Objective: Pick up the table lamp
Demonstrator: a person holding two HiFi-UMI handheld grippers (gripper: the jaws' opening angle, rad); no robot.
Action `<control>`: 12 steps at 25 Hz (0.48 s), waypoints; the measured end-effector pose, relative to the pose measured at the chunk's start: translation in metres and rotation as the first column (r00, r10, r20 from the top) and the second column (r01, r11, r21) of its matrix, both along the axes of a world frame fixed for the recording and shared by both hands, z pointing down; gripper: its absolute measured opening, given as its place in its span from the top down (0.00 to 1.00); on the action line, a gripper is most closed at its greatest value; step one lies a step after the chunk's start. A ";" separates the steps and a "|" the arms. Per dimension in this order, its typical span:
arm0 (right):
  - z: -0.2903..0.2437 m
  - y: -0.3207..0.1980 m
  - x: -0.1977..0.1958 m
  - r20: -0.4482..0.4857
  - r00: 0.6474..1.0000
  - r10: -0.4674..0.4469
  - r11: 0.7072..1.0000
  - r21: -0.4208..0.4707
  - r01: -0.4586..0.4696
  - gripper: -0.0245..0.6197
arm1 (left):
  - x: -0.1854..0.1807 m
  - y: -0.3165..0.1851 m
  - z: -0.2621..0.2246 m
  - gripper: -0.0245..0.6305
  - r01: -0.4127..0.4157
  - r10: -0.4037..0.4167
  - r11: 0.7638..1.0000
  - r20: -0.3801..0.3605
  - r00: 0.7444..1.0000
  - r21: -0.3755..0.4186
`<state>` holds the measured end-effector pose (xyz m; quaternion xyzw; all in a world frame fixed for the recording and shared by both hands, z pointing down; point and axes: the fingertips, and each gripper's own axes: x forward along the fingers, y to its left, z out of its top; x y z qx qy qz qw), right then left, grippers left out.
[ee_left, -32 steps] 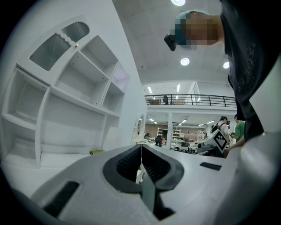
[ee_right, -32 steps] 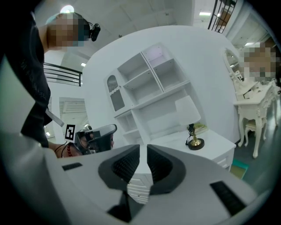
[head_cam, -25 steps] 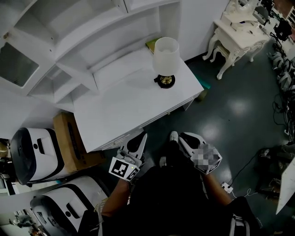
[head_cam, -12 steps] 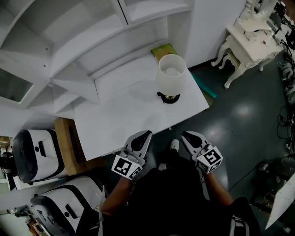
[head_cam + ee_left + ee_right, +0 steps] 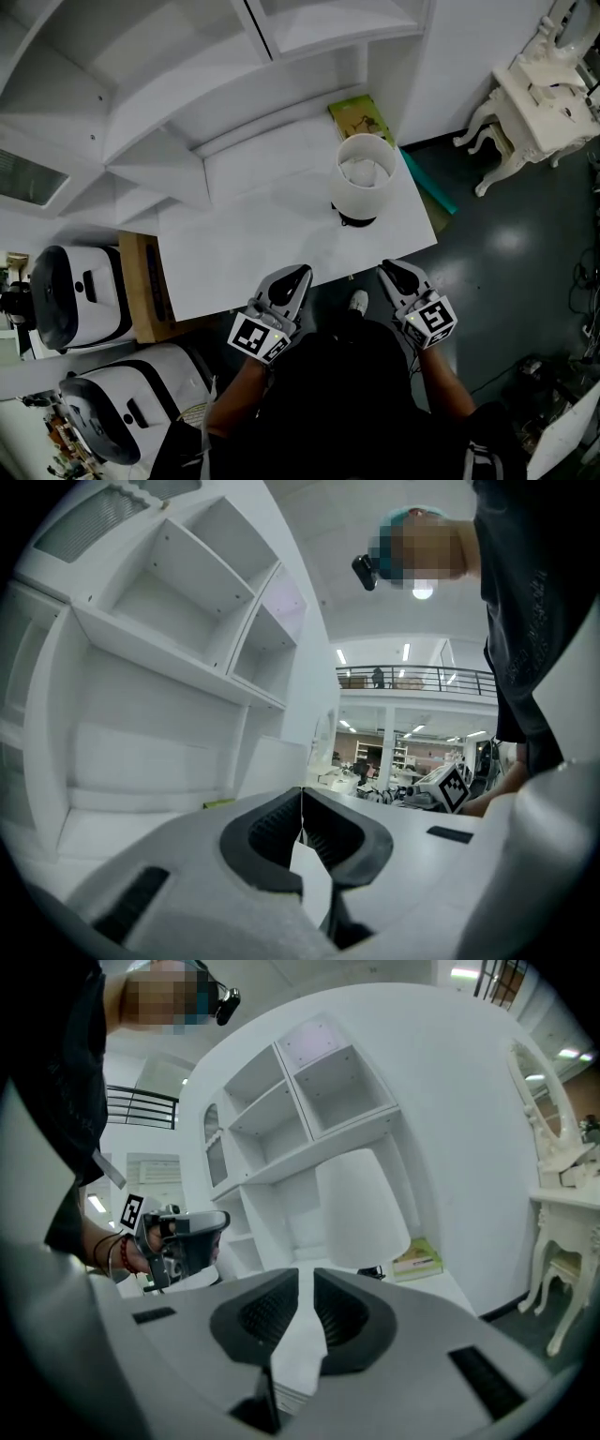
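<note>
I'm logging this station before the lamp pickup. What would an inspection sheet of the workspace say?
Surface: white desk, mostly bare.
Job's things: lamp upright near the desk's right side, untouched.
Clutter: green book at the back right corner.
Grippers: left gripper fingers together, empty; right gripper fingers slightly apart, empty; both near the desk's front edge.
Cables: what look like loose cables on the floor, far right.
Surroundings: shelves over the desk; ornate table to the right; white machines to the left.
</note>
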<state>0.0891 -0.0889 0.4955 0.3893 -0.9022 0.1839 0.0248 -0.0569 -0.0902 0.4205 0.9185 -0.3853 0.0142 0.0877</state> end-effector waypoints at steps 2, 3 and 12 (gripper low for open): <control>0.006 -0.011 0.002 -0.008 1.000 -0.007 1.000 -0.007 0.007 0.86 | -0.002 -0.006 0.000 0.93 0.015 -0.015 1.000 0.004 1.000 0.002; 0.009 -0.016 0.002 -0.015 1.000 -0.007 1.000 -0.009 0.007 0.86 | -0.003 -0.007 -0.001 0.93 0.022 -0.022 1.000 0.004 1.000 0.002; 0.034 -0.050 -0.007 -0.074 0.997 0.007 1.000 0.014 -0.006 0.86 | -0.009 -0.024 0.015 0.93 0.031 -0.031 0.999 0.008 0.999 -0.017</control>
